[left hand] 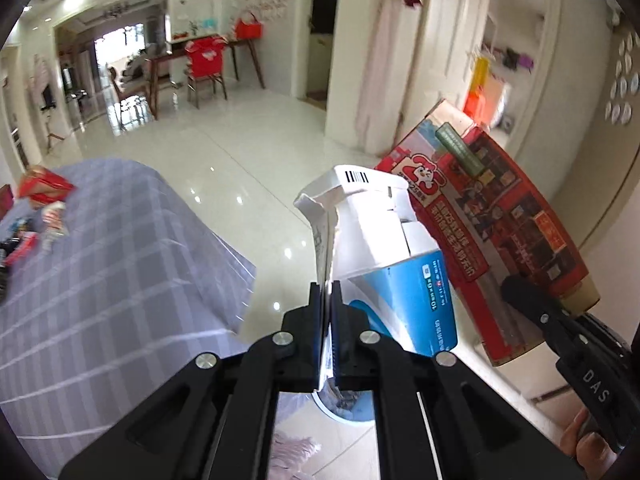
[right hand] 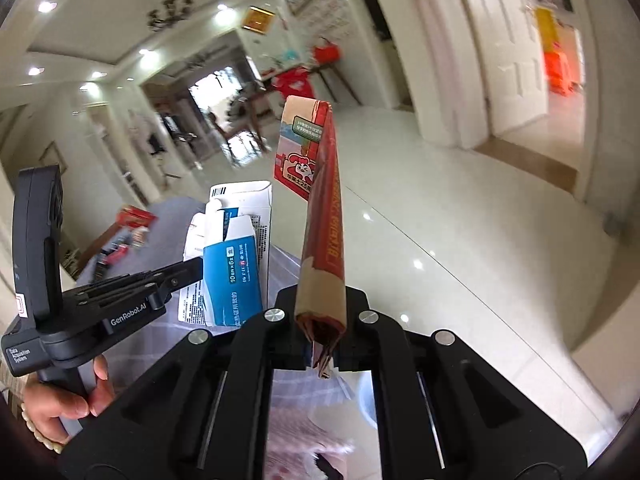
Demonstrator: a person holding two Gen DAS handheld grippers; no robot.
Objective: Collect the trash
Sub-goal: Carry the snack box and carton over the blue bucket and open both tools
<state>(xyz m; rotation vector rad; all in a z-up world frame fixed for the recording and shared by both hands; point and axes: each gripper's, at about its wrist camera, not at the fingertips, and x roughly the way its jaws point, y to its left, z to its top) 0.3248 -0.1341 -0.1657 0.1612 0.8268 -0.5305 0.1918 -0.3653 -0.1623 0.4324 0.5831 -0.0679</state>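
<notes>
My left gripper (left hand: 326, 286) is shut on a flattened white-and-blue medicine box (left hand: 384, 248), held up over the glossy floor. The same box (right hand: 236, 256) and the left gripper (right hand: 196, 270) show at the left of the right wrist view, with a hand on the handle. My right gripper (right hand: 322, 334) is shut on a flattened red-and-brown fast-food paper bag (right hand: 320, 208) that sticks up edge-on. In the left wrist view that red bag (left hand: 496, 232) appears flat-on at the right, with the right gripper (left hand: 516, 286) clamped on its lower corner.
A table with a grey checked cloth (left hand: 100, 260) lies at the left, with red wrappers and small packets (left hand: 40, 200) on its far end. A white bin rim (left hand: 340, 412) sits below the left gripper. White doors (right hand: 516, 60) and a dining set (left hand: 200, 68) stand beyond the tiled floor.
</notes>
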